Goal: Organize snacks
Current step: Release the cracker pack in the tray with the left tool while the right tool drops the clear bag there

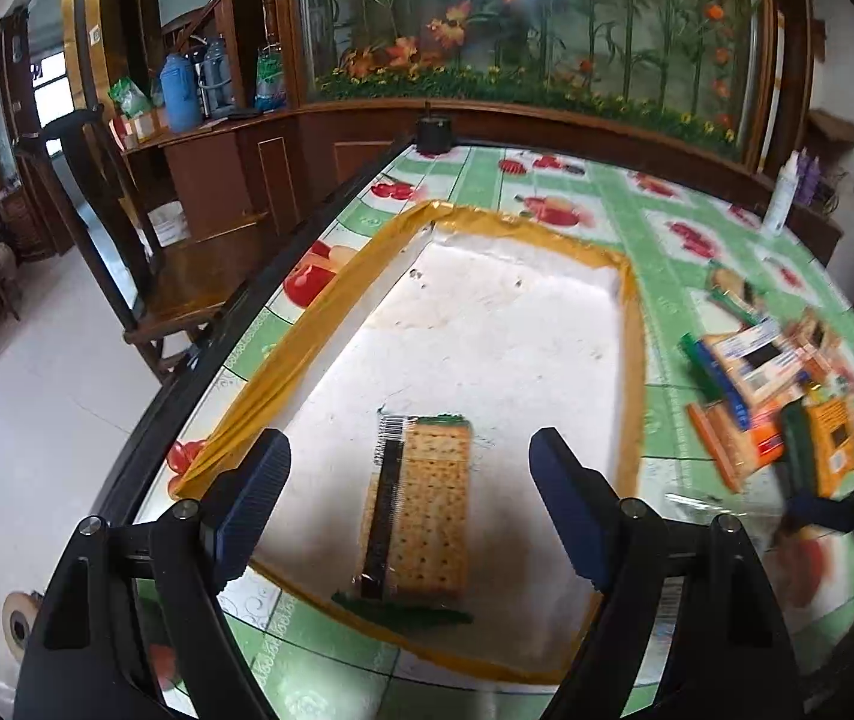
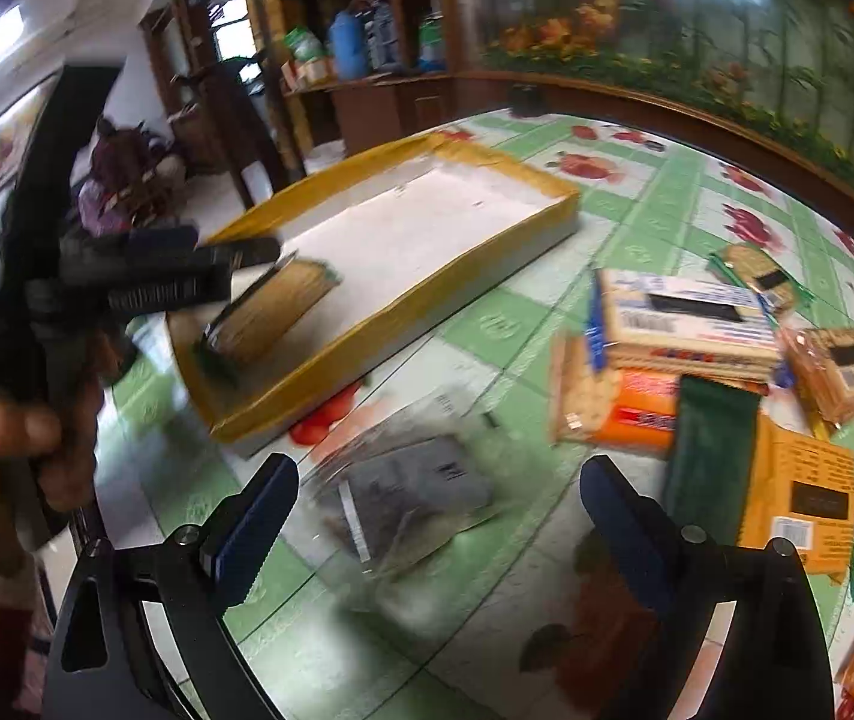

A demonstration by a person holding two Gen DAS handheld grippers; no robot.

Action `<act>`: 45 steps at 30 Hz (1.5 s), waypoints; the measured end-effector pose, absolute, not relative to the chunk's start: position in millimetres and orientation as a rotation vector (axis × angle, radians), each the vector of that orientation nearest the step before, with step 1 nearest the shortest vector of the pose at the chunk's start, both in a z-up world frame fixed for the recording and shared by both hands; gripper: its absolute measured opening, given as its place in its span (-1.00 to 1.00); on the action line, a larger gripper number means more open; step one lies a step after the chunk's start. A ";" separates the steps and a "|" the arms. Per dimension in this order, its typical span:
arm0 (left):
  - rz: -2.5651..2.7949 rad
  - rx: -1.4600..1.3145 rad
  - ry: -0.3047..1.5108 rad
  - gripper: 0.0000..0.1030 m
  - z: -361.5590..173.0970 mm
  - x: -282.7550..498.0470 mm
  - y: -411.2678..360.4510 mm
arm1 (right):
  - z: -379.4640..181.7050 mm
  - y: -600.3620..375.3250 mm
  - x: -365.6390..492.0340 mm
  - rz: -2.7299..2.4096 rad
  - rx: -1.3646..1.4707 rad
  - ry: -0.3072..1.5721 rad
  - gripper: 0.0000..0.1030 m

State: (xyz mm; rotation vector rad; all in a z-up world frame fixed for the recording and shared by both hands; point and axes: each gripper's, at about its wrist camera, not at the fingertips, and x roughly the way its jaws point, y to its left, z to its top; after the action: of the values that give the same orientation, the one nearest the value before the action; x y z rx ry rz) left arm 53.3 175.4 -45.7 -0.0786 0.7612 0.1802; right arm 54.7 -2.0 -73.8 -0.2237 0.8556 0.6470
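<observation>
A shallow white tray with a yellow-taped rim (image 1: pixel 331 300) lies on the fruit-patterned tablecloth. One clear-wrapped cracker pack (image 1: pixel 421 510) rests lengthwise on its floor at the near end. My left gripper (image 1: pixel 410 441) hovers over that pack, open, its pads clear of it on both sides. In the right wrist view the tray (image 2: pixel 403 312) is at the left, with the cracker pack (image 2: pixel 271 312) and the left gripper (image 2: pixel 199 267) blurred. My right gripper (image 2: pixel 439 468) is open above a blurred grey clear-wrapped packet (image 2: pixel 409 492) on the table, not touching it. A pile of snack packs (image 2: pixel 691 324) lies at the right.
The snack pile (image 1: pixel 775 396) sits right of the tray. A wooden chair (image 1: pixel 145 276) stands off the table's left edge. A white bottle (image 1: pixel 784 198) and a small black object (image 1: pixel 433 132) stand at the far edge. A person's hand (image 2: pixel 37 438) holds the left gripper.
</observation>
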 end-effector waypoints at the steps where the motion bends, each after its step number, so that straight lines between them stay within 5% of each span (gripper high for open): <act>1: 0.173 -0.094 0.759 0.60 -44.5 52.6 176.7 | -75.9 2.0 52.6 0.657 -0.238 0.854 0.87; 10: 0.130 -0.175 0.755 0.60 -42.6 46.4 184.6 | -93.8 29.0 63.5 0.605 -0.362 0.875 0.89; 12: 0.123 -0.181 0.757 0.60 -44.6 46.3 185.1 | -100.9 27.2 67.2 0.586 -0.374 0.909 0.55; 15: 0.115 -0.191 0.759 0.60 -46.9 46.2 185.6 | -107.2 16.6 71.6 0.574 -0.328 0.935 0.56; 17: 0.109 -0.199 0.760 0.60 -48.1 45.6 185.6 | -106.3 10.6 73.6 0.558 -0.301 0.934 0.28; 21: 0.107 -0.207 0.753 0.60 -47.0 43.9 186.1 | -101.2 -1.6 79.8 0.559 -0.216 0.939 0.13; 29: 0.134 -0.238 0.716 0.60 -36.7 30.7 190.6 | -47.0 25.6 93.5 0.640 -0.125 0.828 0.13; 37: 0.172 -0.223 0.705 0.61 -28.3 18.3 197.4 | -58.5 90.4 128.5 0.745 -0.066 0.862 0.21; 39: 0.173 -0.223 0.697 0.61 -27.3 20.5 194.1 | -52.8 72.8 122.2 0.744 -0.027 0.832 0.53; 45: 0.057 -0.206 0.718 0.61 -31.3 35.7 149.2 | -26.1 -29.3 82.6 0.556 -0.030 0.691 0.80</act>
State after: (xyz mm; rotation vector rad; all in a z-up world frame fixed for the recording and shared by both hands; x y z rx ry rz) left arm 35.7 149.2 -31.3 -0.2063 0.7177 0.0572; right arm 82.6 -29.3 -26.1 -0.0295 0.6914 0.5558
